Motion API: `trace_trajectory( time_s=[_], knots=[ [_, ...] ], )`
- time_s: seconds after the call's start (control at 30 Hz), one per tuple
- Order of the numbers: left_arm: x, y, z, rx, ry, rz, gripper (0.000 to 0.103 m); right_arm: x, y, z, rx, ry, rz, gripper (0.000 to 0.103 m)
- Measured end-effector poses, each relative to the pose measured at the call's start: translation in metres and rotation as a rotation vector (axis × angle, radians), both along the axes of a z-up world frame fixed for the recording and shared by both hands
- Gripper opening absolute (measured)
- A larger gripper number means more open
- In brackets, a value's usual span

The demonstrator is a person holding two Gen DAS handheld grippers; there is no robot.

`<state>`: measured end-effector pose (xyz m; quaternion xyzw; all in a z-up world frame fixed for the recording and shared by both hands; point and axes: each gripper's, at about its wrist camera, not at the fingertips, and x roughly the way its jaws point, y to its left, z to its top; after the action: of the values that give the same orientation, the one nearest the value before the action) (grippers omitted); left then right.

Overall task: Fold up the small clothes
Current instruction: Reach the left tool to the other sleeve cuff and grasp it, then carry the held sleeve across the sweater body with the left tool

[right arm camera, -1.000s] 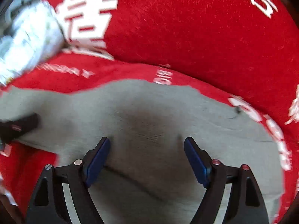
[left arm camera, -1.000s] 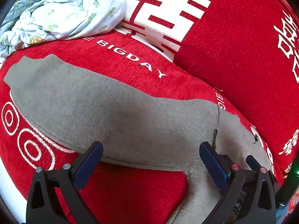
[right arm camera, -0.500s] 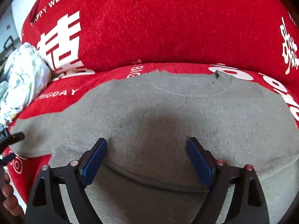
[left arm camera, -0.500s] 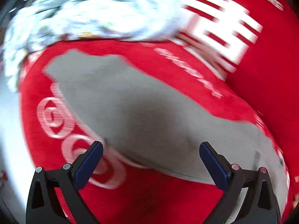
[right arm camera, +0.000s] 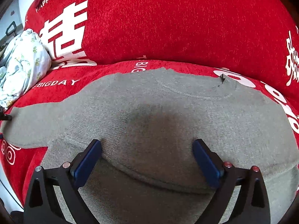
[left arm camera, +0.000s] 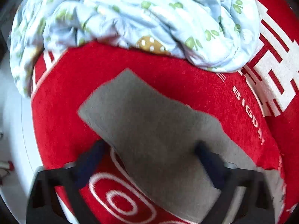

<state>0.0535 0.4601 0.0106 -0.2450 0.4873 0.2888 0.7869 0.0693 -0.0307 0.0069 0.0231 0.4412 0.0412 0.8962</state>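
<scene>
A small grey knit sweater lies flat on a red sofa seat, neckline toward the backrest. Its lower part is folded up, with the fold edge crossing between the fingers. My right gripper is open and empty, hovering over the sweater's middle. In the left wrist view the sweater's left sleeve stretches out flat, cuff end pointing away. My left gripper is open and empty, its fingers straddling the sleeve just above it. The left gripper's tip shows at the far left edge of the right wrist view, by the cuff.
A crumpled pale blue floral cloth is piled on the seat beyond the sleeve cuff; it also shows in the right wrist view. The red sofa backrest with white lettering rises behind the sweater. White floor lies left of the seat edge.
My left gripper has swung left along the sleeve toward the cuff, bringing the floral cloth closer. My right gripper has pulled back slightly and centred on the sweater body.
</scene>
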Motion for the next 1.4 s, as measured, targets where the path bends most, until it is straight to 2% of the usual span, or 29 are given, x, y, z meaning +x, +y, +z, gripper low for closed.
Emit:
trace_trajectory(
  time_s=[0.03, 0.07, 0.1, 0.13, 0.2, 0.3, 0.37, 0.5, 0.6, 0.8, 0.97, 1.1, 1.4],
  knots=[
    [-0.001, 0.002, 0.003, 0.005, -0.013, -0.018, 0.060, 0.000, -0.001, 0.001, 0.012, -0.001, 0.002, 0.099],
    [-0.004, 0.004, 0.007, -0.028, -0.055, -0.054, 0.036, -0.001, -0.004, 0.003, 0.038, -0.003, 0.010, 0.099],
    [-0.006, 0.007, 0.008, -0.074, -0.093, -0.080, 0.021, -0.003, -0.007, 0.005, 0.061, -0.004, 0.017, 0.099],
    [-0.008, 0.011, 0.006, -0.140, -0.119, -0.097, 0.012, -0.005, -0.011, 0.007, 0.086, -0.005, 0.025, 0.099],
    [-0.015, 0.019, 0.005, -0.194, -0.151, -0.083, 0.012, -0.013, -0.021, 0.011, 0.111, -0.011, 0.033, 0.099],
    [-0.026, 0.016, 0.013, -0.160, -0.181, -0.059, 0.012, -0.029, -0.037, 0.016, 0.100, -0.027, 0.056, 0.099],
    [-0.030, 0.005, 0.020, -0.110, -0.185, -0.047, 0.012, -0.041, -0.048, 0.019, 0.086, -0.040, 0.072, 0.099],
    [-0.024, -0.015, 0.034, 0.052, -0.148, -0.045, 0.012, -0.060, -0.073, 0.023, 0.063, -0.072, 0.093, 0.099],
    [-0.017, -0.030, 0.042, 0.083, -0.141, -0.068, 0.012, -0.069, -0.088, 0.023, 0.061, -0.090, 0.106, 0.099],
    [-0.011, -0.047, 0.048, 0.047, -0.140, -0.072, 0.012, -0.082, -0.109, 0.018, 0.106, -0.120, 0.126, 0.099],
    [-0.016, -0.069, 0.059, 0.027, -0.160, -0.115, 0.011, -0.083, -0.124, 0.015, 0.198, -0.127, 0.122, 0.099],
    [-0.011, -0.097, 0.063, -0.013, -0.177, -0.163, 0.012, -0.081, -0.132, 0.015, 0.208, -0.124, 0.114, 0.099],
    [0.008, -0.160, 0.056, -0.043, -0.151, -0.236, 0.011, -0.081, -0.149, 0.011, 0.233, -0.096, 0.081, 0.099]
  ],
)
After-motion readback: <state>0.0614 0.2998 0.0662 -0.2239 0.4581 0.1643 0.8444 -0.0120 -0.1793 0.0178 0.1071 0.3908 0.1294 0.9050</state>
